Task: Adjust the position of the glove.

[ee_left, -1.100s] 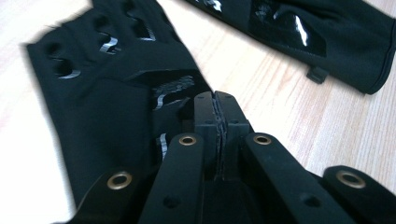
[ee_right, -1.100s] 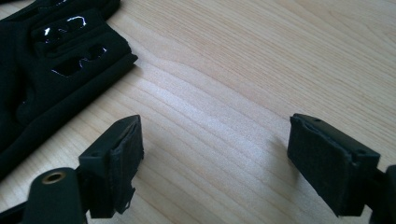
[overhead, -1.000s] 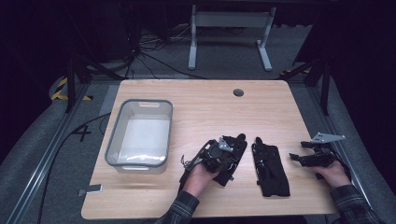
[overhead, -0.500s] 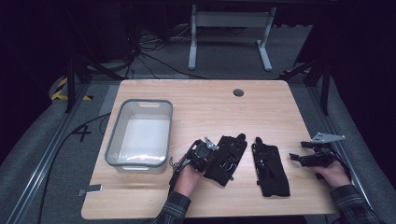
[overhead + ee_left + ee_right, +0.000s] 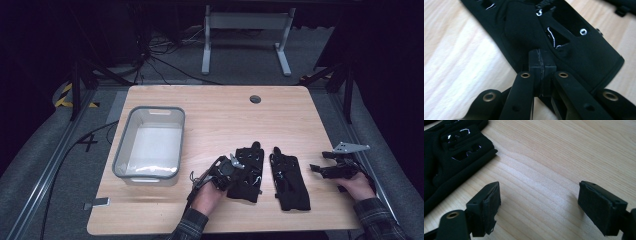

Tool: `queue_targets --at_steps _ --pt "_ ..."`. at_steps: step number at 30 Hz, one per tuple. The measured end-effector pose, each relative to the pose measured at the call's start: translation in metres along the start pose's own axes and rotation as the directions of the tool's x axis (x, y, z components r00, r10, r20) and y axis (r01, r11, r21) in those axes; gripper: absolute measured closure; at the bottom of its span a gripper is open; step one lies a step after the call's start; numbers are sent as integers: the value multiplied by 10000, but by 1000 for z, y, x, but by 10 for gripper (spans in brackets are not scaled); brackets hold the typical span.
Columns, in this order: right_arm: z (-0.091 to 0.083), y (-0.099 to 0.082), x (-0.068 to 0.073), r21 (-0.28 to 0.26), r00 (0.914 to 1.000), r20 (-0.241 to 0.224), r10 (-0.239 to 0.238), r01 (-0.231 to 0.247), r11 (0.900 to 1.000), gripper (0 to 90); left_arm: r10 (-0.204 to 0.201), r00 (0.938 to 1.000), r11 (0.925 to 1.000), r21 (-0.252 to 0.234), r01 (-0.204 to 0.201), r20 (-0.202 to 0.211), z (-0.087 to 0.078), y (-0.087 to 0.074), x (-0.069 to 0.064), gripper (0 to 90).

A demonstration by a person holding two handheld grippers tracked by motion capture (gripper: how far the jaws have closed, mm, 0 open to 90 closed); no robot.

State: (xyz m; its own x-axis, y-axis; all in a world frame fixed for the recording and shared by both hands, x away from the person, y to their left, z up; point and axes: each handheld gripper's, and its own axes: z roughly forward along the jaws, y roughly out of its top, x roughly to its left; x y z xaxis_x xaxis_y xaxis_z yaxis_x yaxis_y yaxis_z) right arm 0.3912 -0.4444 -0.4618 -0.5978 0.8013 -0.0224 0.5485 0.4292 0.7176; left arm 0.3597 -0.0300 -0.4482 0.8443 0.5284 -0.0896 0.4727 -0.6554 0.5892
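Lengthwise up-table, left glove [image 5: 248,172] (cuff nearest), left tongs [image 5: 231,173] closed on its edge; right tongs [image 5: 315,168] agape.

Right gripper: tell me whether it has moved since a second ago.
No. The right gripper holds the same spot near the table's right edge, with the same gap to the nearer glove.

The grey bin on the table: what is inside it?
The grey bin shows a pale, bare bottom in the high view, with nothing lying on it. The strip of floor just behind its near wall is hidden by that wall.
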Motion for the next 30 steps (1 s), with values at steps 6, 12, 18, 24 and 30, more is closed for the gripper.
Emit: queue_targets --at_steps 6,12,18,24,30 --pt "0 0 0 1 10000 0 2 -2 10000 188 435 9977 9989 140 -443 516 2 1 -10 899" --pt "0 0 0 1 10000 -1 2 -2 10000 188 936 9911 9951 217 -961 947 4 3 -20 899" --pt "0 0 0 0 10000 0 -1 1 10000 188 1043 9883 9941 188 -1070 1110 4 3 -22 898" --pt "-1 0 2 -104 9997 -218 -66 63 9999 249 874 9912 9961 -215 -857 992 -4 3 -16 795" --pt "-9 5 14 -245 9938 -1053 -369 345 9991 578 278 9980 9987 -443 -253 573 -10 -2 -5 632"
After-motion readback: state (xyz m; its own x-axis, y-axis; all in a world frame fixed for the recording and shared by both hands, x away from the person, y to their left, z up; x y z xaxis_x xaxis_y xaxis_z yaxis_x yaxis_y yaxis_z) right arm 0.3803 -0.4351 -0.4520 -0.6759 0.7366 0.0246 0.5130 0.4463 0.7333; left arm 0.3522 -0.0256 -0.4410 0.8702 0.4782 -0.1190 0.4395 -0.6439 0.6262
